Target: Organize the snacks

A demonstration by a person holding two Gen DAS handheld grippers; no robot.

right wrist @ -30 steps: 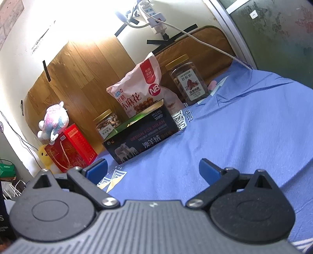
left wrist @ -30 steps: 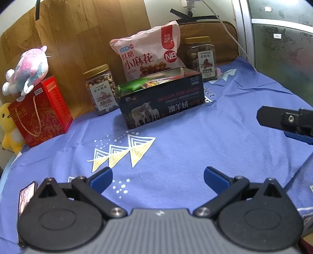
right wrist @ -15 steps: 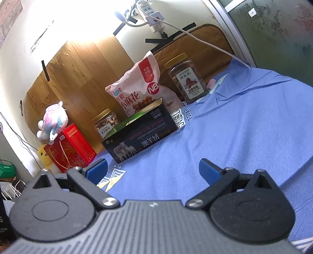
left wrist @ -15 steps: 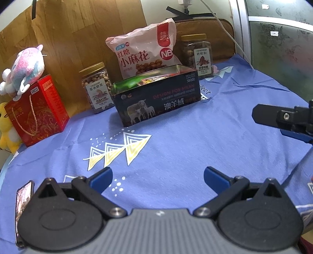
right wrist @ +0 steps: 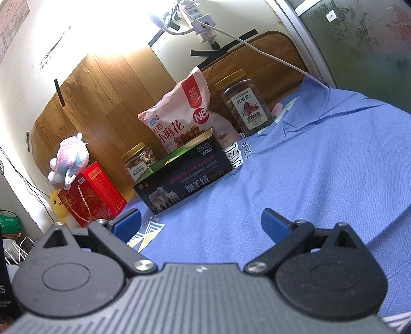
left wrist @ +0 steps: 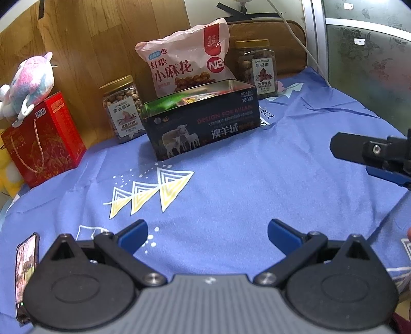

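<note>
Only the left wrist view shows the phone [left wrist: 25, 272] lying flat at the near left edge of the blue cloth [left wrist: 231, 185], and the right gripper [left wrist: 370, 156] poking in from the right. The right wrist view alone catches the white power strip [right wrist: 197, 18] taped to the wall.

The dark metal tin [left wrist: 203, 123], rectangular and lidless, sits toward the far edge of the surface, with what look like wrapped snacks inside. Behind it lean a pink crinkly bag [left wrist: 187, 61] and two clear gold-lidded jars [left wrist: 123, 110] [left wrist: 259, 69].

The left gripper [left wrist: 208, 231] is spread wide, holding nothing; in its own view the right gripper [right wrist: 201, 222] is likewise.
</note>
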